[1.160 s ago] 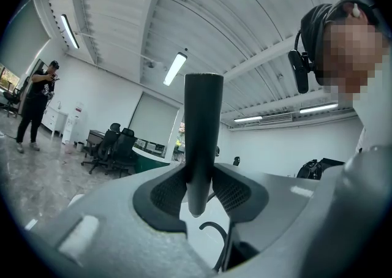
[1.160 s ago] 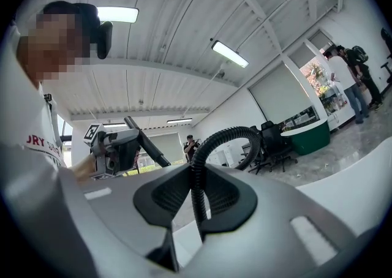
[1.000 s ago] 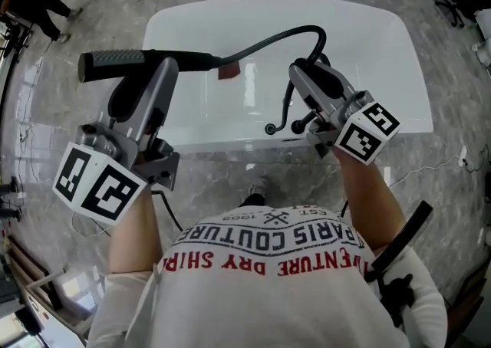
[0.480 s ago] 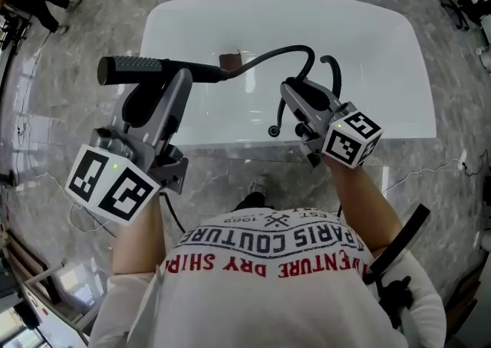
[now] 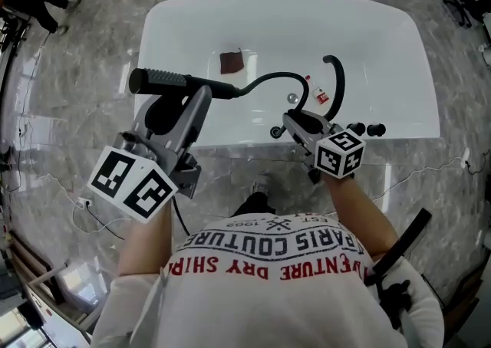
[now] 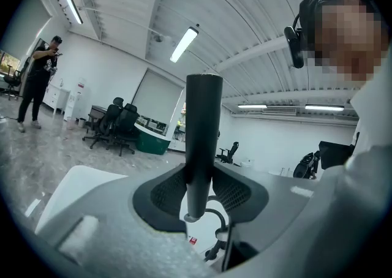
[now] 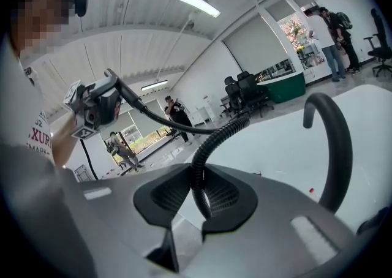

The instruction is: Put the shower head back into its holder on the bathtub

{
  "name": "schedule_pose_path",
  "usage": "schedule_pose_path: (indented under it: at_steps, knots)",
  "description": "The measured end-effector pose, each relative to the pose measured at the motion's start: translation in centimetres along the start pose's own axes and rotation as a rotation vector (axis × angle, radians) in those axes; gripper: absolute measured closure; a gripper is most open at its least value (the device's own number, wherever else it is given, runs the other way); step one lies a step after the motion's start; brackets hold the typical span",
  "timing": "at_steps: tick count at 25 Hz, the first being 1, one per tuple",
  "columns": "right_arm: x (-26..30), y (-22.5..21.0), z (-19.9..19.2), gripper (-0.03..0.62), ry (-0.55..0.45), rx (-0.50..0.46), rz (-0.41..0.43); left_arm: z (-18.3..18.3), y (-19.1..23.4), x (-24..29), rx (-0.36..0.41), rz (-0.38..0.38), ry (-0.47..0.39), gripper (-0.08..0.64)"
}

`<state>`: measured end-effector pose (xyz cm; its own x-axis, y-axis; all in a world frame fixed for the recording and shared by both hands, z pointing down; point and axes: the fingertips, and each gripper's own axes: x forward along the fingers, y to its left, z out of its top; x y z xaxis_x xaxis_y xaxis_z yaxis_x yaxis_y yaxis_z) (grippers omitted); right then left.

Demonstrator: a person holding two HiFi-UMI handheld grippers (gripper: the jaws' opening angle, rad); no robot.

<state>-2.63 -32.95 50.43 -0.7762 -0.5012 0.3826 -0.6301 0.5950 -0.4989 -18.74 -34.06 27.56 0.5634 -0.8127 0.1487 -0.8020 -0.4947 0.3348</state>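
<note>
Grip check: left tool (image 5: 201, 95) pinches the black shower head (image 5: 165, 80) by its handle, held over the near-left rim of the bathtub (image 5: 368, 40). Ribbed hose (image 5: 268, 77) arcs from it to the right tool (image 5: 291, 119), jaws clamped on the hose, just beside the curved black spout (image 5: 337, 78).

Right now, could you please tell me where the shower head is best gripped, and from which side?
Grip the shower head across its straight, round handle, coming from the near side as the left gripper does: the bar lies crosswise over the tub, so jaws close squarely. The hose bends, probably giving less control.
</note>
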Motion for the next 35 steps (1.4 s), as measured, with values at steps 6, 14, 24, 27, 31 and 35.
schedule_pose_path:
  at_steps: [6,14,24,27,31,35]
  knots:
    - [0.8,-3.0,-6.3,0.526,0.128,0.024,-0.064,-1.6,-1.2,0.5,-0.004,-0.024,0.038,0.424]
    - [2.9,-5.9,-14.0,0.529,0.259,0.053,-0.112,-3.6,-1.8,0.9,-0.041,-0.069,0.030,0.423]
    - [3.0,-7.4,-17.7,0.489,0.338,0.128,-0.077,-3.4,-4.5,0.4,0.002,-0.130,0.027,0.425]
    - [2.3,-7.3,-18.2,0.488,0.338,0.139,-0.062,-4.1,-5.3,0.8,0.041,-0.137,0.040,0.425]
    - [0.1,-8.4,-19.5,0.492,0.331,0.163,-0.054,-6.4,-7.4,2.6,0.032,-0.159,0.063,0.425]
    - [-2.0,-8.2,-19.1,0.496,0.300,0.203,-0.072,-7.0,-8.4,3.5,0.045,-0.164,0.086,0.425]
